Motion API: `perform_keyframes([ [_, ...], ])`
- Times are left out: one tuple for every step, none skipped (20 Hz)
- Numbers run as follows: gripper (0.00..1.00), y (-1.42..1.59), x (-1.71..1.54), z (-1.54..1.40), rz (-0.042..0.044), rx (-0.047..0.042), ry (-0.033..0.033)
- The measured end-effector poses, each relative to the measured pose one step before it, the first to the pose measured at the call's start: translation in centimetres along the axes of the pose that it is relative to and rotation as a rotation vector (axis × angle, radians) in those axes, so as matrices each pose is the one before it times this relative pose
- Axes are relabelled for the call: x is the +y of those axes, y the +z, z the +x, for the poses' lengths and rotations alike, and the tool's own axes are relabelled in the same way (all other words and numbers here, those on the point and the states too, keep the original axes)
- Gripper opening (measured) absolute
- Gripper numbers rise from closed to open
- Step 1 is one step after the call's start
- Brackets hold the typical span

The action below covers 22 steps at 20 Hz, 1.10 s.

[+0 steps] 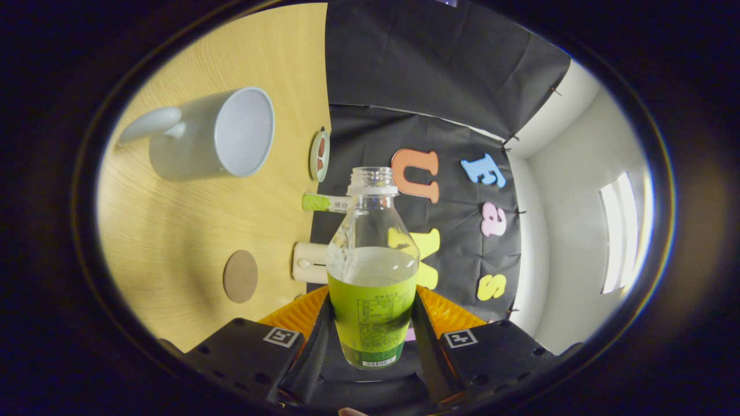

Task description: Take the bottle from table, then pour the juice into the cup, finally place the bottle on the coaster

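On the left, a pale grey ceramic cup (214, 136) with a curved handle is sitting on the light wooden table (173, 231), its open mouth facing the camera's side of the scene. Nearer to the fingers, a round brown coaster (240, 276) is lying flat on the same tabletop, well apart from the cup. Toward the table's far edge, a small round dish (319, 155) with something reddish in it is resting, and beside it a slim green-and-white packet (325, 203) and a cream-coloured cylindrical object (309, 263) are lying close to the bottle's neck and shoulder.

In the middle, the gripper (371, 329) is clamping a clear plastic bottle with a green label (373, 271) between its two black fingers (312, 346), both pads pressing on the labelled lower body. The bottle is uncapped, with greenish juice filling only its lower part, and it is being held off the table, pointing away along the fingers.

On the right, a white booth wall (578, 231) is showing.
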State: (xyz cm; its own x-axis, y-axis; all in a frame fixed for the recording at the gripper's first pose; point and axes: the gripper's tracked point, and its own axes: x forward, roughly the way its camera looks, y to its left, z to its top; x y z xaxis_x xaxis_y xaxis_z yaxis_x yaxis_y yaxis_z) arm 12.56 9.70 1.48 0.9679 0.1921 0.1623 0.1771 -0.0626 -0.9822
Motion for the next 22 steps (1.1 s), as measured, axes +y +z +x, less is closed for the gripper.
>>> perform_keyframes([
  [0.76, -0.01, 0.023, 0.007, -0.0072, -0.00214, -0.00023],
  [0.76, 0.068, -0.088, -0.011, -0.00872, -0.00345, -0.00563],
  [0.76, 0.125, -0.121, -0.044, -0.00901, -0.00355, -0.00672],
  [0.76, 0.189, -0.112, -0.07, -0.01126, -0.0053, -0.00832],
  [0.76, -0.147, 0.057, 0.076, -0.00673, -0.00294, -0.00382],
  [0.76, -0.017, 0.014, 0.008, -0.00625, -0.00203, -0.00202],
  [0.76, -0.054, 0.061, 0.083, 0.00004, -0.00172, -0.0002],
  [0.76, 0.009, -0.066, 0.005, -0.00532, 0.00093, -0.00003],
  [0.76, -0.049, -0.044, 0.009, -0.00475, 0.00107, -0.00153],
  [0.76, 0.034, 0.042, -0.006, -0.00104, 0.00148, 0.00129],
  [0.76, -0.036, 0.053, 0.031, -0.00179, 0.00183, 0.00095],
  [0.76, -0.025, -0.043, 0.004, -0.00387, -0.00104, -0.00154],
  [0.76, 0.014, 0.005, 0.034, -0.00433, 0.00166, -0.00074],
  [0.76, 0.043, -0.04, 0.015, -0.00127, 0.00017, 0.00056],
  [0.76, -0.024, 0.022, 0.002, -0.00144, -0.00011, 0.00142],
  [0.76, -0.021, -0.062, 0.018, -0.00392, 0.0, -0.00016],
  [0.76, 0.034, -0.063, -0.023, -0.00301, -0.00042, -0.00162],
  [0.76, -0.017, 0.019, 0.016, -0.00243, 0.00093, 0.00015],
  [0.76, 0.032, -0.029, -0.061, -0.00237, -0.00144, -0.00083],
  [0.76, 0.08, -0.085, 0.02, -0.00327, -0.00192, -0.00276],
  [0.76, 0.021, -0.055, -0.026, -0.00311, -0.00171, -0.00165],
  [0.76, -0.057, -0.036, 0.074, -0.00213, -0.00093, -0.0016],
])
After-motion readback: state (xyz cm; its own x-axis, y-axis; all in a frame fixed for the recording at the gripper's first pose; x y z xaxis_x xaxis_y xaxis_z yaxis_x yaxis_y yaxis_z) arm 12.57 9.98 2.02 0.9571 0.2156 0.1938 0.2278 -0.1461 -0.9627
